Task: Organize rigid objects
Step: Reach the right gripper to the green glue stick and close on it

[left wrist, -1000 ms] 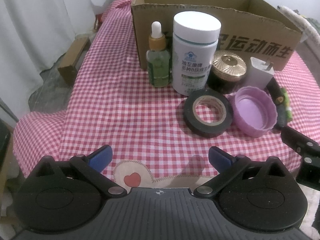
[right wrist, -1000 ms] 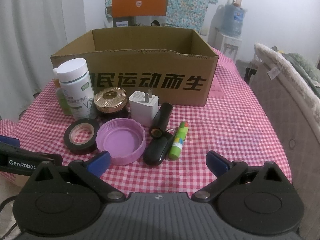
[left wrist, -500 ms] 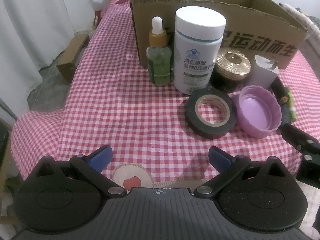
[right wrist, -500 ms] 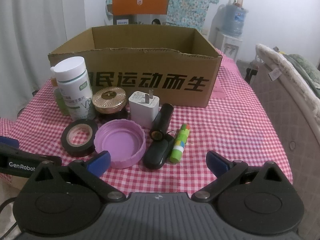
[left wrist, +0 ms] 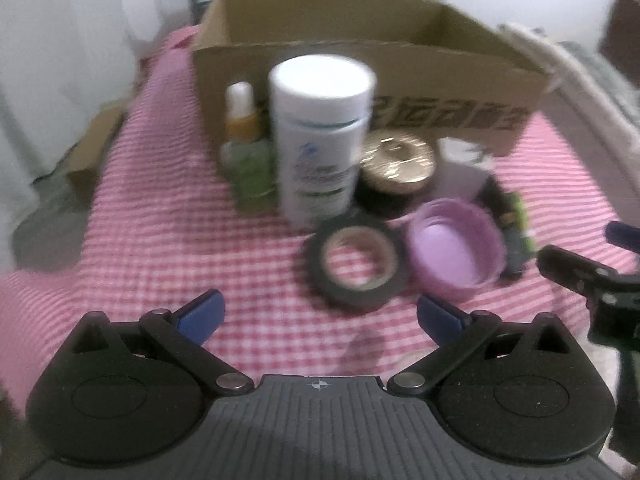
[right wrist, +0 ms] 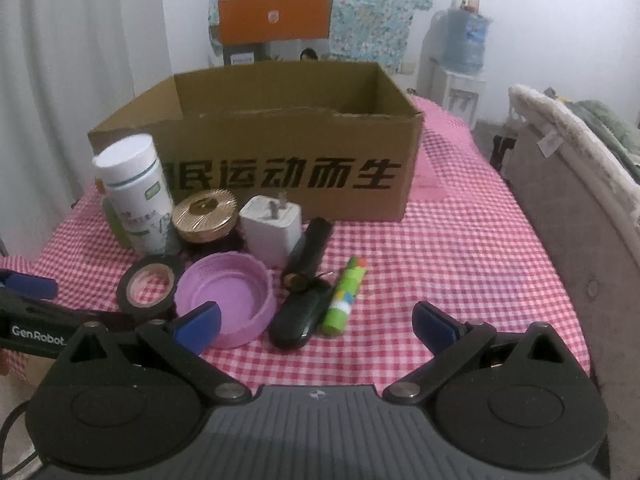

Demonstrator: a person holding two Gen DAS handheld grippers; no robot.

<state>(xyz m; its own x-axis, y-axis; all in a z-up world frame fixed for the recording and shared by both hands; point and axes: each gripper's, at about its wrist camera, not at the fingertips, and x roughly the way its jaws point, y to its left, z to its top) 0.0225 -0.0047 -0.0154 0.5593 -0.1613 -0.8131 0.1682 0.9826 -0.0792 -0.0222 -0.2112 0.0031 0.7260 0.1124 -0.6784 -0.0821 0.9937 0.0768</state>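
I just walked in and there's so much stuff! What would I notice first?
Probably the big cardboard box with bold black writing, standing open at the back of the pink checked cloth. Right in front of it sits a crowd of small things: a tall white bottle on the left, a gold-lidded jar beside it, and a purple lid lying nearest.

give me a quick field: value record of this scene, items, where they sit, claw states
surface: red checked cloth
container: cardboard box, open top, behind the items
upright: white bottle, dropper bottle, gold-lidded jar, white charger
lying flat: black tape roll, purple lid, glue stick
left claw: open, holding nothing
right claw: open, holding nothing
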